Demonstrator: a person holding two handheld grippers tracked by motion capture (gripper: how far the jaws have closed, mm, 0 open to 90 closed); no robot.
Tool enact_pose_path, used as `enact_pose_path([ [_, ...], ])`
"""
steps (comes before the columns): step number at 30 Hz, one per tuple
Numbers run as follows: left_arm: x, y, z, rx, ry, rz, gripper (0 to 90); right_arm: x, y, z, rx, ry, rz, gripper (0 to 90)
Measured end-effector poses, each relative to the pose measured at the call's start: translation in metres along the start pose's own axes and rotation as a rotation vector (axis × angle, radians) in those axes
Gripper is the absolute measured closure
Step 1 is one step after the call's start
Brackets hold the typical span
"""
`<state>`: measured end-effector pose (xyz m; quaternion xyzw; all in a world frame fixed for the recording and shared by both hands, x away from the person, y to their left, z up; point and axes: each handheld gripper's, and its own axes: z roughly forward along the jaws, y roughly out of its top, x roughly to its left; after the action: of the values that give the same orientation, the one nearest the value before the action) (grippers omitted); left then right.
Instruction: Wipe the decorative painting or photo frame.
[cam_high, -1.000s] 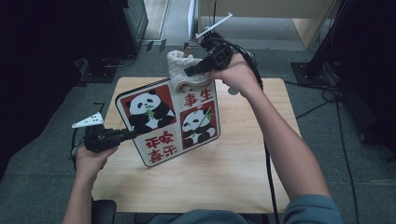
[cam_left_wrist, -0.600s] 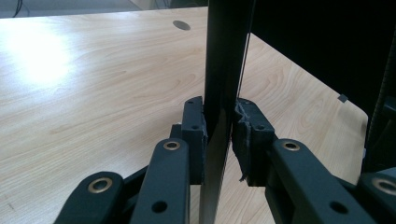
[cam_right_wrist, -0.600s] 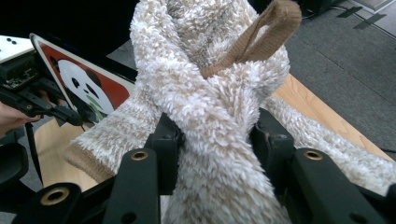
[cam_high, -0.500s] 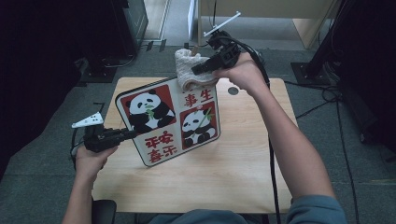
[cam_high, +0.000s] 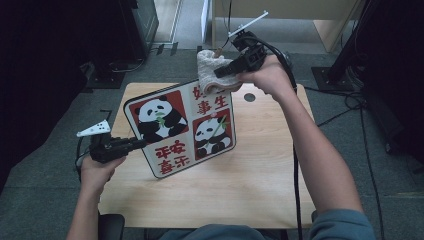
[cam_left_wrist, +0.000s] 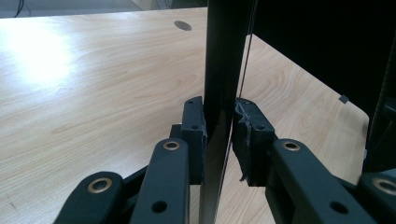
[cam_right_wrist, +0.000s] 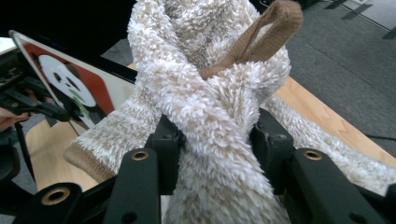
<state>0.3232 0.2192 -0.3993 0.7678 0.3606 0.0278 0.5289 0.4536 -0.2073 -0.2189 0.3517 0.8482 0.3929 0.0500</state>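
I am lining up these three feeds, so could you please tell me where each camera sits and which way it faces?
High view: above the person's side of the table, looking forward and down; both forearms, left gripper and right gripper show.
Left gripper view: rides the left gripper, looking along its jaws clamped on the edge-on panda board.
Right gripper view: rides the right gripper, looking along its jaws squeezing the fluffy cloth.
Shared: the high and right gripper views both show the board's panda face and the cloth at its top edge.
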Motion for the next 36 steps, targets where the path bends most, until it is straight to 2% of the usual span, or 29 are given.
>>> enact_pose_path([
  [12,0.000,0.000,0.000,0.001,0.000,0.001,75.7,-0.013,-0.007,-0.006,0.001,-0.039,0.016,59.8],
  [17,0.000,0.000,0.000,0.004,-0.002,0.004,75.8,-0.023,-0.012,-0.011,-0.014,-0.052,0.033,59.8],
  [20,-0.001,0.000,0.000,0.007,-0.004,0.008,75.9,-0.030,-0.014,-0.017,-0.031,-0.079,0.048,59.7],
  [24,-0.001,0.000,0.000,0.008,-0.003,0.008,75.9,-0.042,-0.017,-0.024,-0.069,-0.143,0.069,59.6],
  [28,-0.001,0.000,0.000,0.009,-0.004,0.008,75.9,-0.049,-0.024,-0.019,-0.052,-0.145,0.088,59.6],
  [36,-0.001,0.000,0.000,0.010,0.000,0.009,75.8,-0.047,-0.031,-0.007,-0.037,-0.125,0.084,60.0],
])
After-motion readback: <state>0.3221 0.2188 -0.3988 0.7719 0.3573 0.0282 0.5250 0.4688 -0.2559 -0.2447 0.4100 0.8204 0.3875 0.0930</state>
